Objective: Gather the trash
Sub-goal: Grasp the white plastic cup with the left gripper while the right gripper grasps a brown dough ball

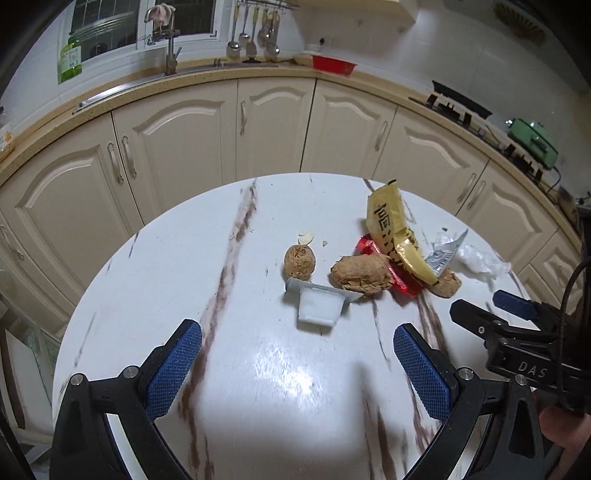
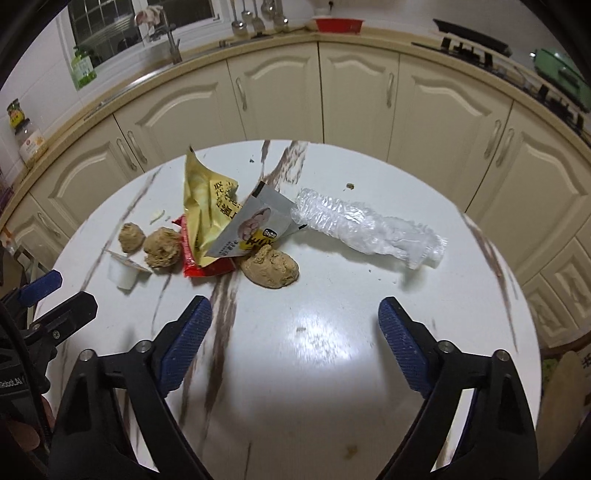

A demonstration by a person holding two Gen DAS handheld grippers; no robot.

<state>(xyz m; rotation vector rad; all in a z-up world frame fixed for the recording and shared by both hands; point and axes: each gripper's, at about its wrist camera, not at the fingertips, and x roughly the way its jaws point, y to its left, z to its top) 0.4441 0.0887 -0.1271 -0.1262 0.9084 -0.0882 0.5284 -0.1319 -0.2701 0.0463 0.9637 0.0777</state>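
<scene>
Small white cup (image 1: 318,309) lies just ahead of open left hand-held gripper (image 1: 297,363).

Cream cabinets (image 1: 273,125) line the counter (image 2: 258,40) under a window (image 1: 107,26).

Bare surface (image 2: 314,369) lies near, ahead of both open tongs. Farther on, three brown lumps, a small white cup (image 1: 318,306) and yellow wrapper (image 2: 205,206) crowd the left; the crumpled clear bottle (image 2: 369,225) bars the right.
</scene>
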